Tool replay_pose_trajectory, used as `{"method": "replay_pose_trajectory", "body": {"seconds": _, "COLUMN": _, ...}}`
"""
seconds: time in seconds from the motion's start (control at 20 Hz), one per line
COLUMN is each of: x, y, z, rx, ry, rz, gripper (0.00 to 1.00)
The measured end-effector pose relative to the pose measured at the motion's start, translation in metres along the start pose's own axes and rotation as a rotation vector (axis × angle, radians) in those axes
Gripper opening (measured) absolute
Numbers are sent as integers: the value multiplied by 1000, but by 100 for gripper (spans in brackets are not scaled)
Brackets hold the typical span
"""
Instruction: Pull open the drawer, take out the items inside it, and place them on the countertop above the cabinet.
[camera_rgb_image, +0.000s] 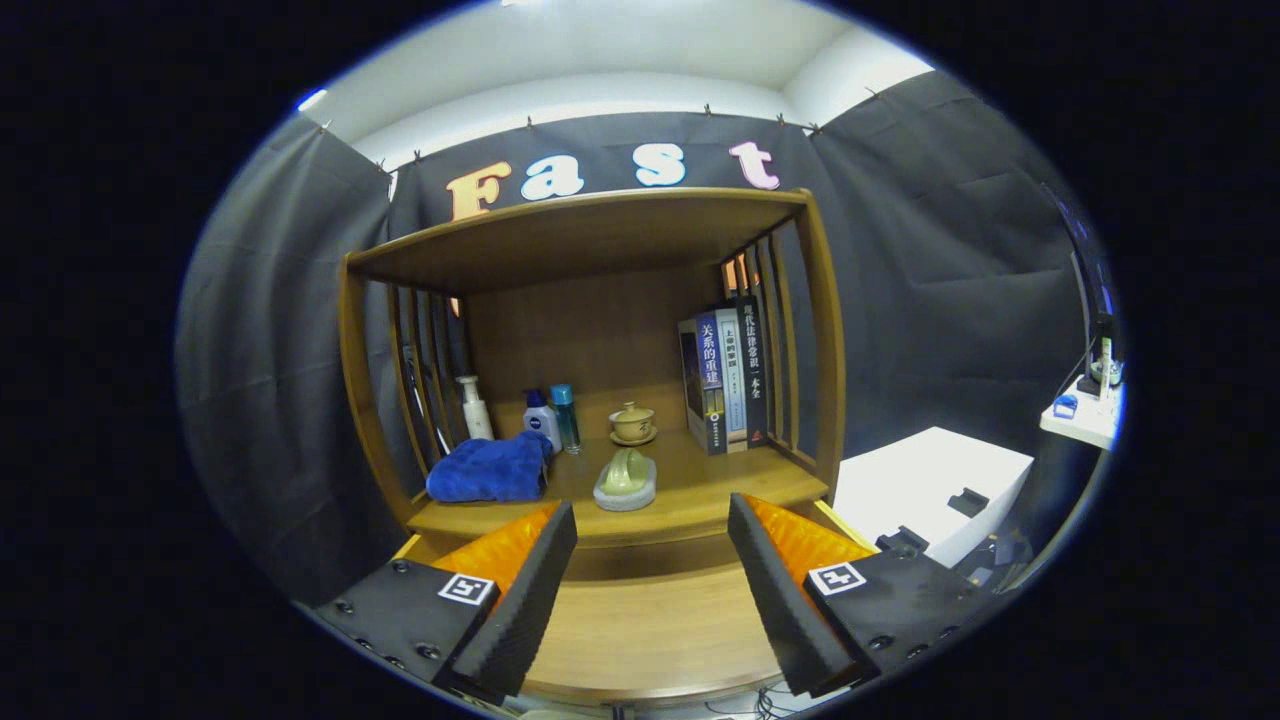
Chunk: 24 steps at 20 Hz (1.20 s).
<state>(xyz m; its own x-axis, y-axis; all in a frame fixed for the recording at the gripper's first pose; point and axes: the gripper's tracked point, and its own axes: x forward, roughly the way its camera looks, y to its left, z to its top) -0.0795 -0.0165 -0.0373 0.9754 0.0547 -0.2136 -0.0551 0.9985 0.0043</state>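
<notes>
Gripper (652, 560) open wide, nothing between fingers, hovering over the wooden countertop (650, 620). Beyond the fingers, on the shelf (700, 490): blue towel (490, 468), soap dish (626, 480), lidded cup (632, 422), bottles (545, 415), books (722, 375) upright at right. Can't tell where the drawer is.

1. A staged home corner set up inside a recording booth: dark cloth walls (930, 300) hang pinned around a slatted wooden shelf cabinet (600, 240).
2. Household goods sit on its shelf: a folded blue towel (488, 470), a white pump bottle (474, 408), a small lidded ceramic teacup (632, 422) and upright books (725, 375).
3. Beside it stands a plain white box (925, 485).
4. The gripper (652, 545) hangs before the cabinet, fingers spread apart, holding nothing.
</notes>
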Motion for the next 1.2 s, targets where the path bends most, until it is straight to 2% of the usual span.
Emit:
{"method": "replay_pose_trajectory", "body": {"seconds": 0.4, "x": -51, "y": -6, "z": -59, "rx": -19, "ry": -45, "rz": -1, "gripper": 98}}
{"method": "replay_pose_trajectory", "body": {"seconds": 0.65, "x": -70, "y": -16, "z": -114, "rx": -72, "ry": 21, "rz": -28, "gripper": 98}}
{"method": "replay_pose_trajectory", "body": {"seconds": 0.85, "x": -77, "y": -12, "z": -149, "rx": -52, "ry": 75, "rz": -16, "gripper": 98}}
{"method": "replay_pose_trajectory", "body": {"seconds": 1.2, "x": -69, "y": -11, "z": -168, "rx": -50, "ry": 115, "rz": -3, "gripper": 98}}
